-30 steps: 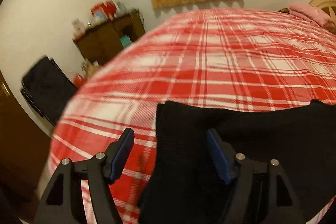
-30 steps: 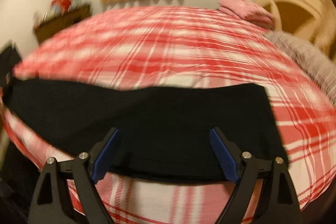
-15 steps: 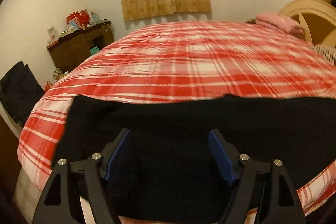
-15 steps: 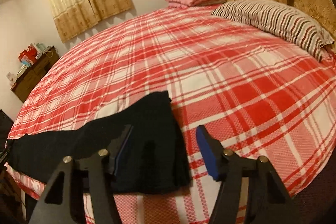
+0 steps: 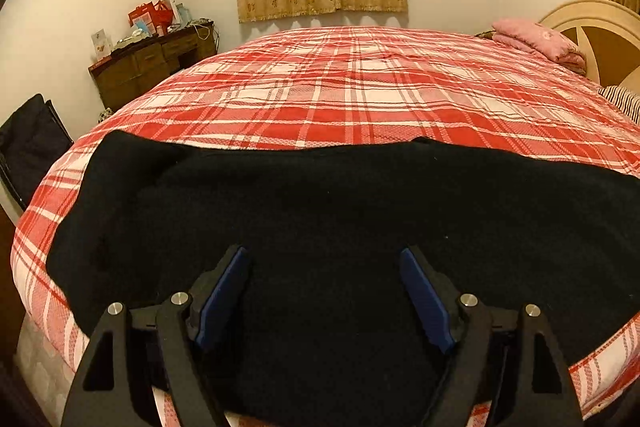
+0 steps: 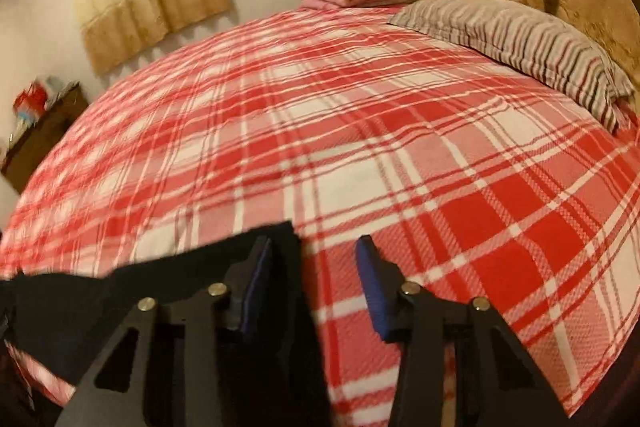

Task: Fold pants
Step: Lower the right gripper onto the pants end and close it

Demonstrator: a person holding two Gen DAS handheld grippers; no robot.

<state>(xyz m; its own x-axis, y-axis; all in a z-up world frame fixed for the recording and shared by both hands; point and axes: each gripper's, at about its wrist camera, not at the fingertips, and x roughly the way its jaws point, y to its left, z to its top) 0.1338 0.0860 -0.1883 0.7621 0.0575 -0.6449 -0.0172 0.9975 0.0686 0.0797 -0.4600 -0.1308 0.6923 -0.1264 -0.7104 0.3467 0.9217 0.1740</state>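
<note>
You can read no text, label, brand or number in either view. The red bags (image 5: 154, 14) and the white card (image 5: 101, 43) on the dresser (image 5: 156, 61) carry markings too small and blurred to make out.

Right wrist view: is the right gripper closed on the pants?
No: the right gripper straddles the black pants' edge, its jaws have just been closing, and a gap with bedspread shows between the pads.
</note>
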